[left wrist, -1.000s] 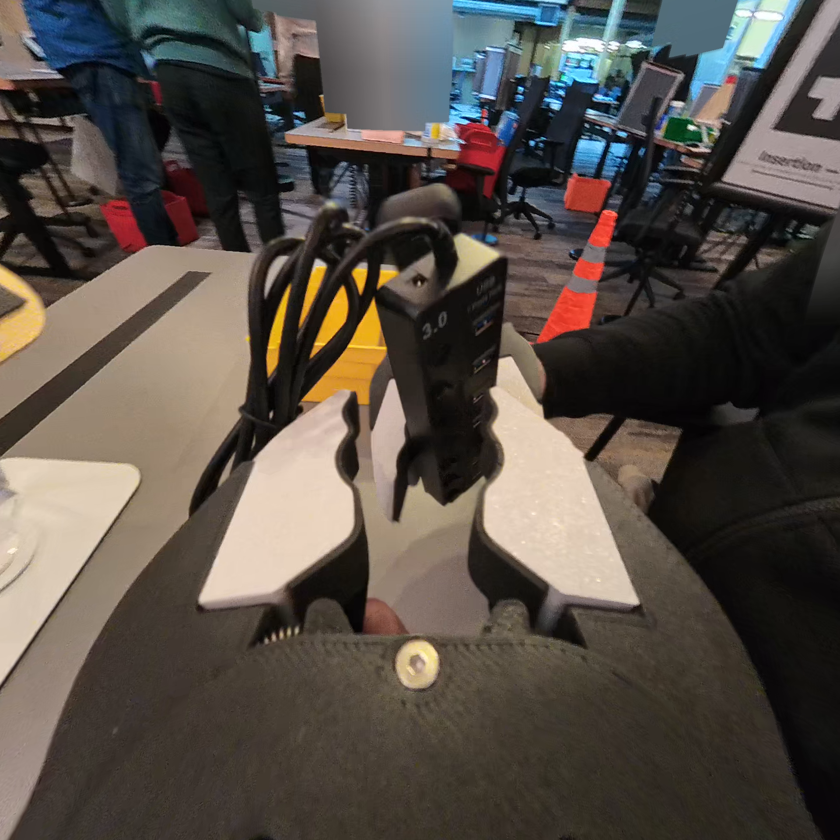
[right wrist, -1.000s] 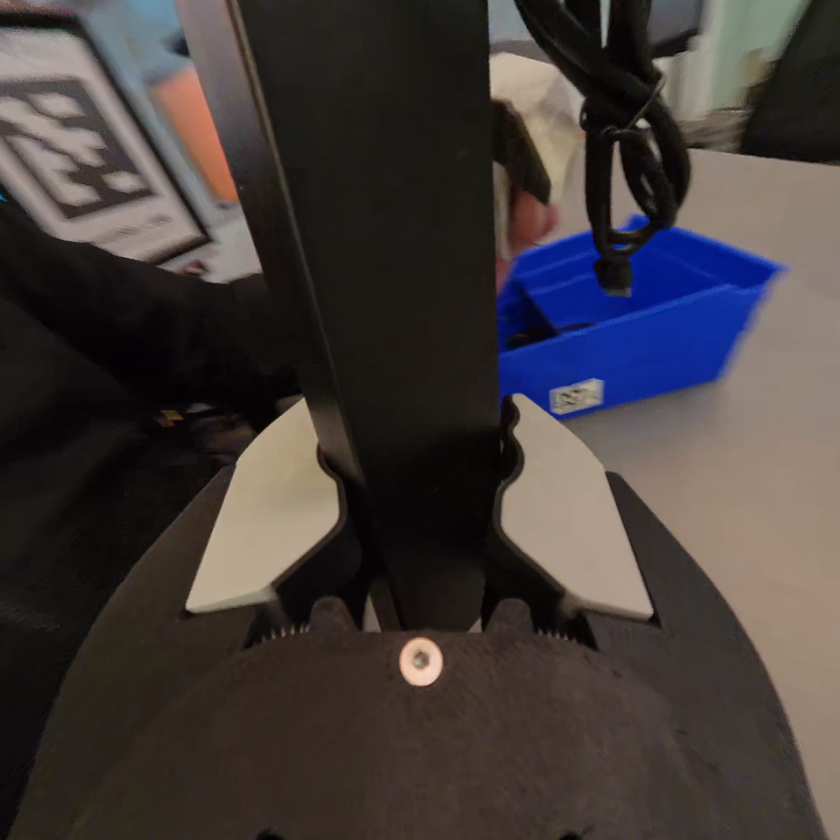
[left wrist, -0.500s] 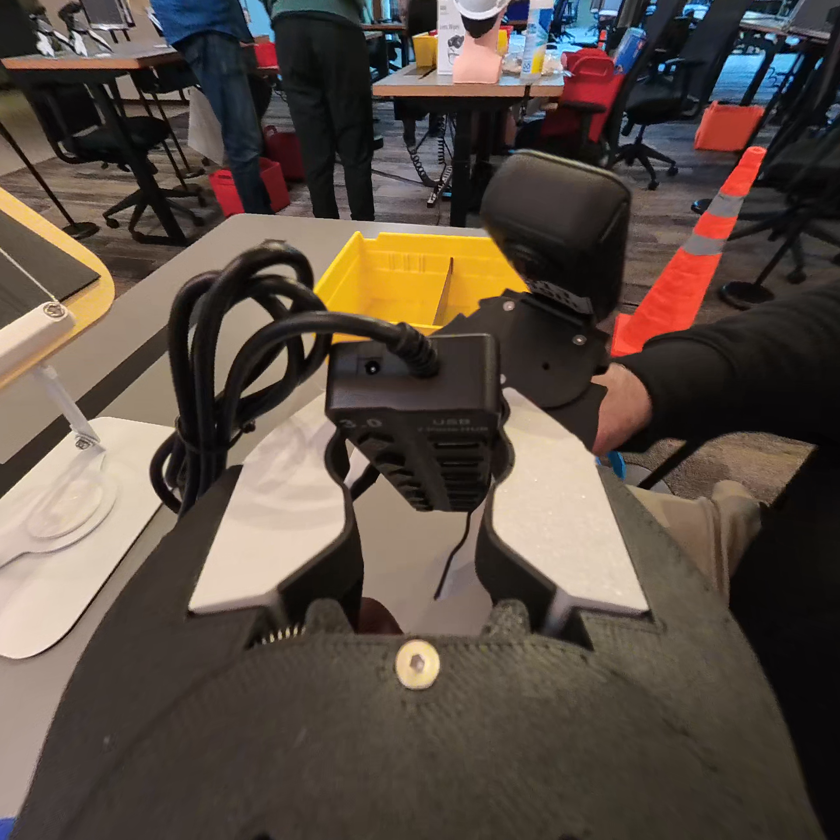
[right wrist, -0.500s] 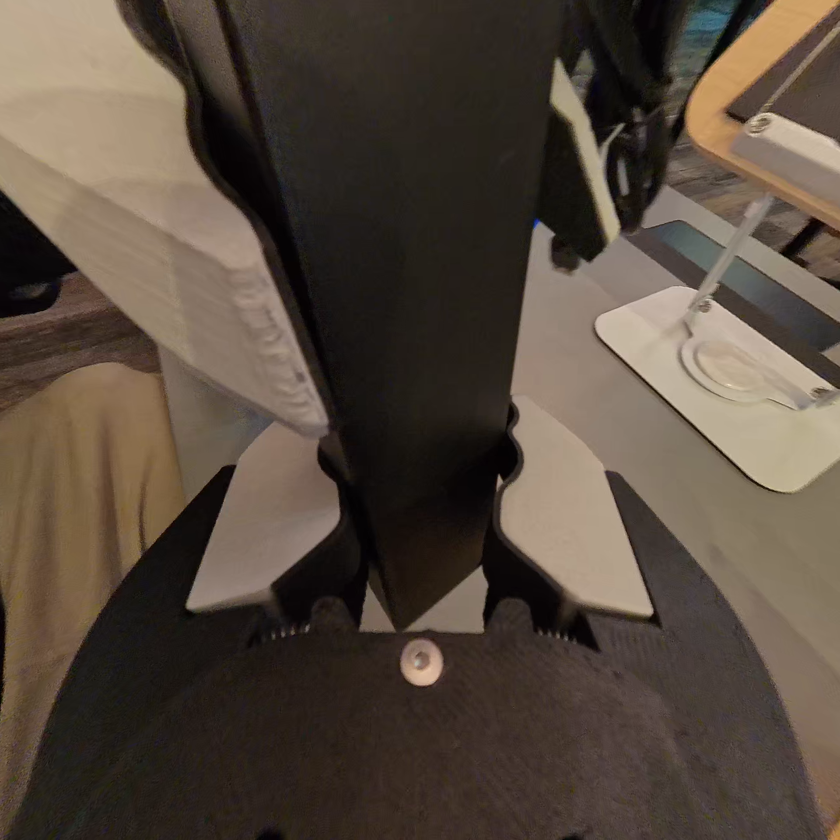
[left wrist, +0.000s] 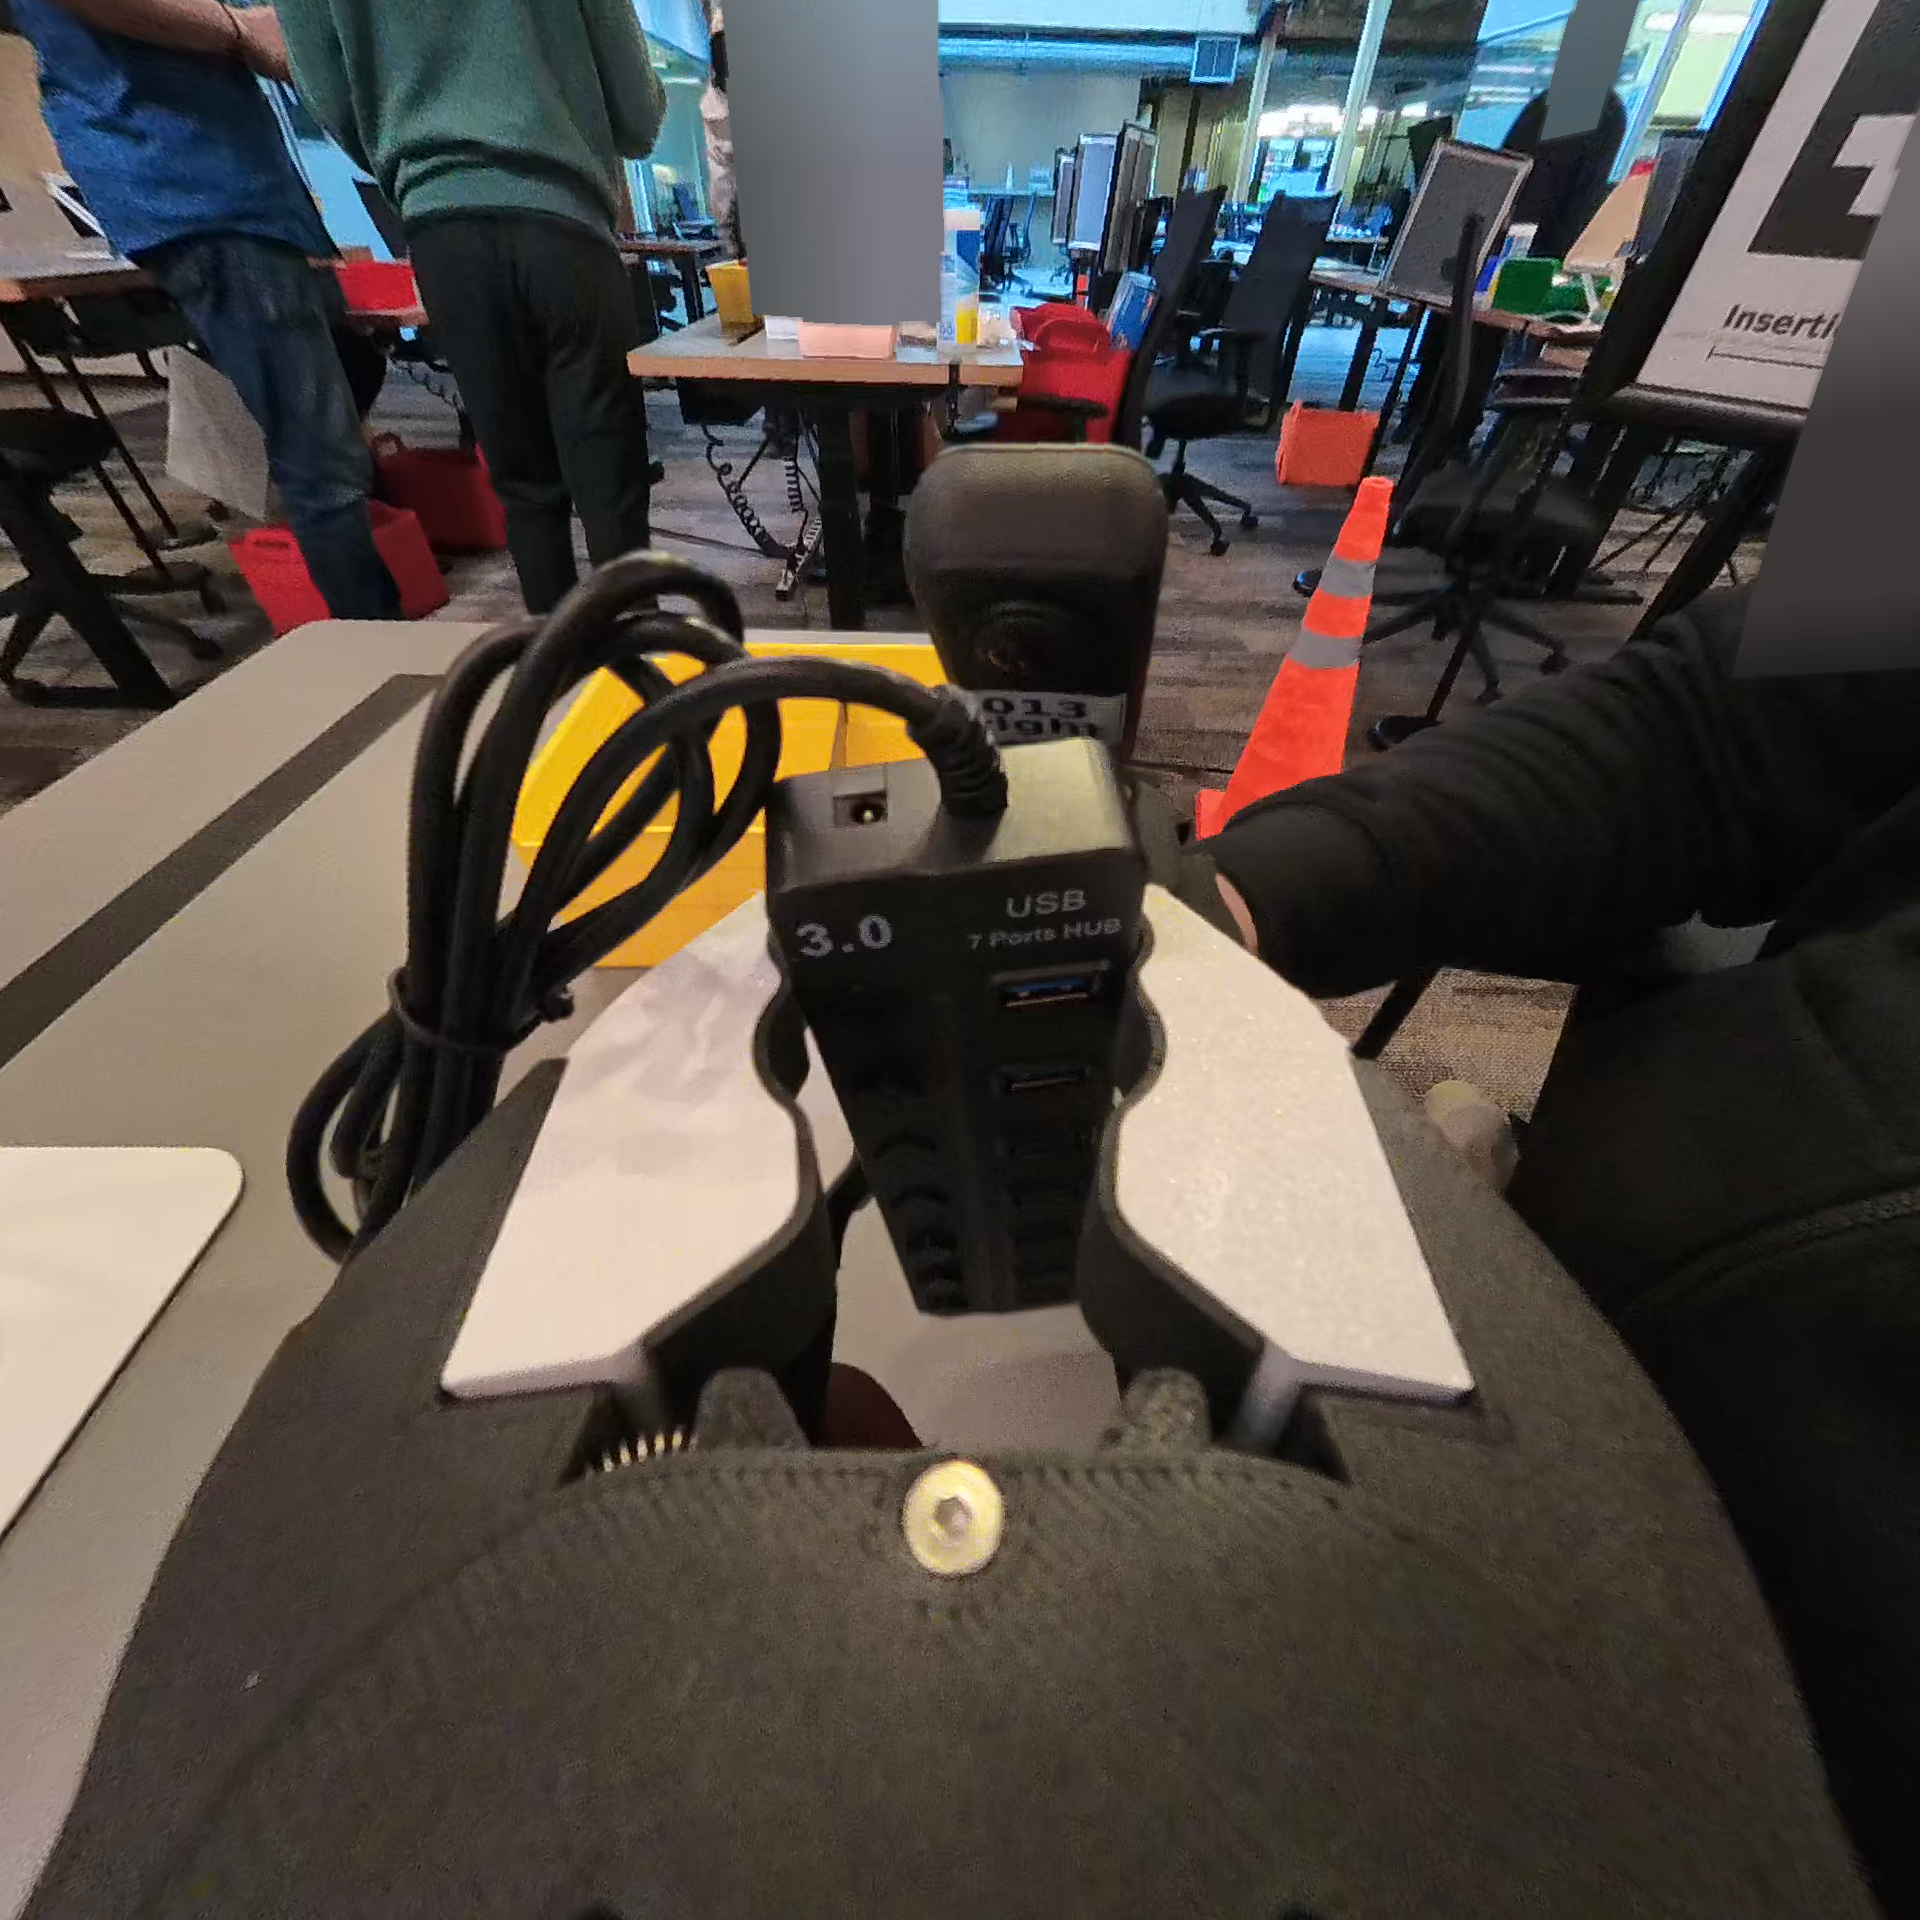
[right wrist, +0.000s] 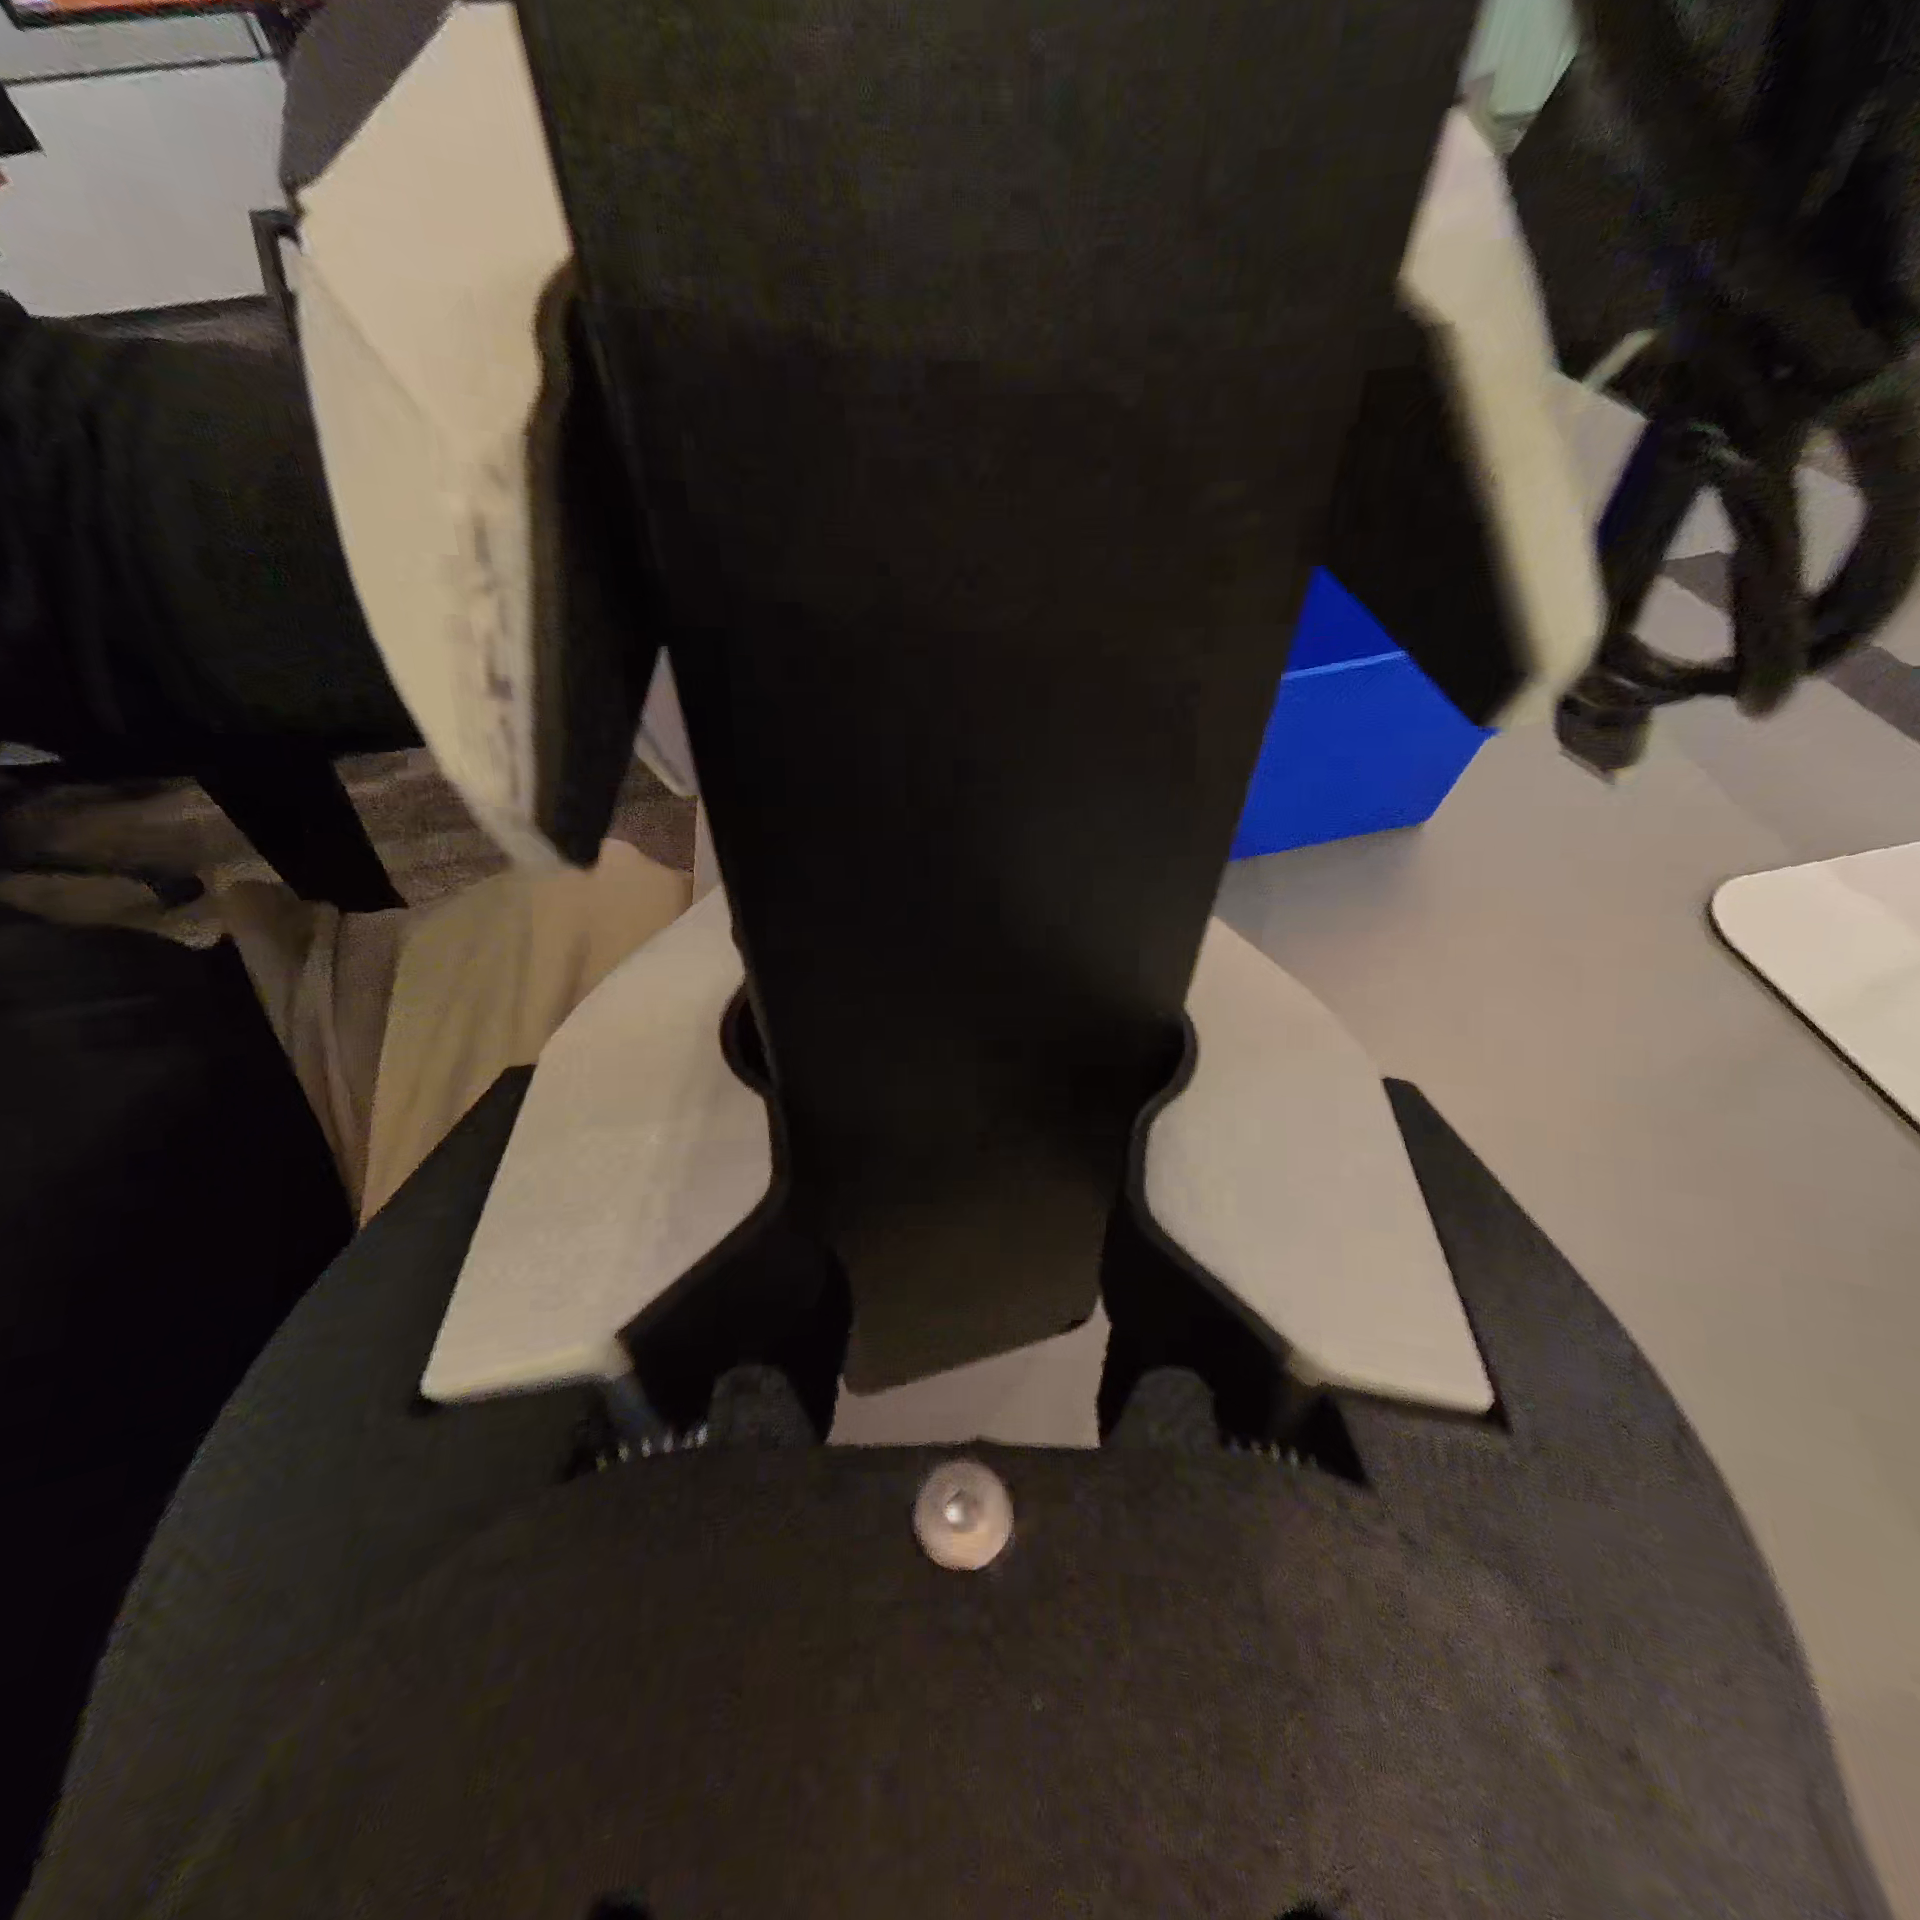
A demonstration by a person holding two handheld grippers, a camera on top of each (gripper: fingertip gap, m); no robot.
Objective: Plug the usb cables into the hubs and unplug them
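A black USB hub (left wrist: 935, 883) with a row of ports stands upright between the fingers of my left gripper (left wrist: 956, 997), which is shut on it. Its black cable (left wrist: 499, 935), tied in a bundle, hangs to the left above the table. My right gripper (right wrist: 961, 1039) is shut on the same hub (right wrist: 966, 623) from the other side; its camera housing (left wrist: 1034, 561) shows behind the hub. In the right wrist view the left gripper's white fingers (right wrist: 416, 468) clamp the hub higher up, and the blurred cable bundle (right wrist: 1766, 468) hangs at the upper right.
A yellow bin (left wrist: 644, 862) sits on the grey table (left wrist: 208, 935) behind the hub. A blue bin (right wrist: 1340, 727) sits on the table in the right wrist view. A white pad (left wrist: 83, 1268) lies at the left. An orange cone (left wrist: 1320, 665), chairs and standing people are beyond the table. The grippers' ends are close to 10 cm from one another.
The hub has tipped up more upright, so its port face shows to the left wrist view. The right wrist view has swung, bringing the blue bin back in. Both grippers stay clamped.
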